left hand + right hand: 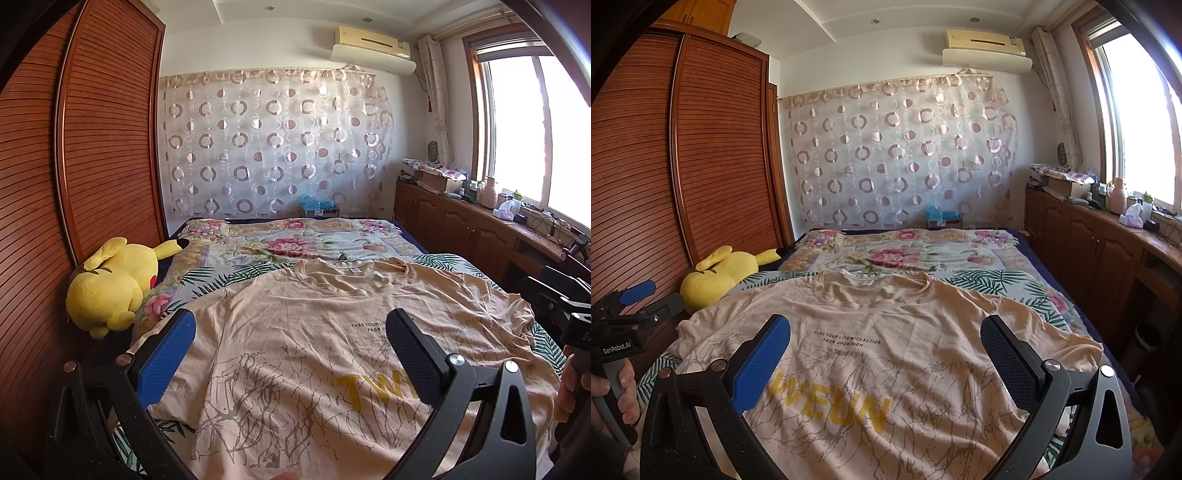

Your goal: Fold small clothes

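**T-shirt spread out, fold not yet begun**

I have both tools raised over the near end of the bed (pixel 1027 258). My left hand-held gripper (pixel 291 339) has its blue fingers spread wide with nothing between them; my right hand-held gripper (pixel 886 343) is just as wide apart and holds nothing. The beige T-shirt (pixel 886 332) lies face up on the flowered bedspread, collar toward the far end and hem nearest me, printed lettering readable. Its front is roughly flat but rumpled, and the right sleeve is bunched rather than laid out. A yellow plush toy (pixel 110 284) sits at the left edge of the bed, just beside the left sleeve but apparently clear of it.

I judge this to be the start: the shirt is laid out and no fold has been made. The next move, as I see it, calls for lowering each tool to a side of the shirt, pinching only the cloth and not the bedspread under it, and carrying one side inward.
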